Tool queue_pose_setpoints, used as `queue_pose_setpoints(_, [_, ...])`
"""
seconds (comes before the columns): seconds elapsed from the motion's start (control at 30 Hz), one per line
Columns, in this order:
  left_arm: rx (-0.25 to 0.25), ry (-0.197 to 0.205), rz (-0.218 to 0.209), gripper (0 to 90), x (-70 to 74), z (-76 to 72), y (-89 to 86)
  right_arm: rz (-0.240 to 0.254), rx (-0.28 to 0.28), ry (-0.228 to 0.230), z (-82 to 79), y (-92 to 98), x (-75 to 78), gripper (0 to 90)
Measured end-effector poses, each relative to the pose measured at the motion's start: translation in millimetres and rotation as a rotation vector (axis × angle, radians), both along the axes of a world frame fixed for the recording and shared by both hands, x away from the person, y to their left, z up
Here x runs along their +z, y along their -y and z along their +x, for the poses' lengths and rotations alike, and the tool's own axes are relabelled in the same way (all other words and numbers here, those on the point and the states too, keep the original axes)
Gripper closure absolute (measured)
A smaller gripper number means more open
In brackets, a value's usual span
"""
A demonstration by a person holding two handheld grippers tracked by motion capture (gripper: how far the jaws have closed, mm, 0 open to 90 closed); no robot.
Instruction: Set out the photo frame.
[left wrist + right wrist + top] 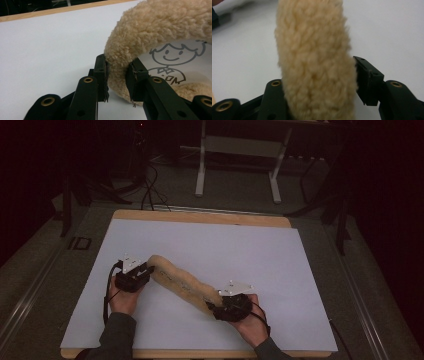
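A tan, fleecy, tube-shaped plush strip (314,62) runs away between the right tool (322,82)'s black jaws, over the white counter (387,30).

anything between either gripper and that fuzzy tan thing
Nothing visible does. The left gripper is clamped on one end of the fleece piece, pads pressed into the pile. The right gripper straddles the other end; its one visible pad sits right at the fleece edge, with nothing else between.

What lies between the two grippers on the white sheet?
In the high view, the fleecy tan strip spans the whole stretch from the left gripper to the right gripper, over the white sheet.
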State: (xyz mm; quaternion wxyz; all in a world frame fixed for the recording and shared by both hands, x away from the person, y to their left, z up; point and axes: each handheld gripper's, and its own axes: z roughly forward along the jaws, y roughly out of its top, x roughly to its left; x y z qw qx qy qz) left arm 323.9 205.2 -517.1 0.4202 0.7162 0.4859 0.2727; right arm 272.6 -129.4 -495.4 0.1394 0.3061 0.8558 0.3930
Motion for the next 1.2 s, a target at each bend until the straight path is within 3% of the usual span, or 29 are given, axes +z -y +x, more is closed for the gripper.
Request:
queue_pose_setpoints(0.27, [0.001,0.0,-0.001,73.2,0.1,0.0,0.1,-0.01,-0.001,-0.018,-5.6,6.6,-3.2,48.7])
queue_pose_setpoints(0.63, [0.005,0.0,0.007,73.2,0.8,-0.6,0.8,-0.01,0.02,-0.036,-11.9,10.5,-1.2,63.7])
queue_pose_setpoints(1.2, [0.026,-0.002,0.031,73.6,4.2,-4.1,5.7,-0.014,-0.032,-0.018,-5.4,16.4,-0.5,64.5])
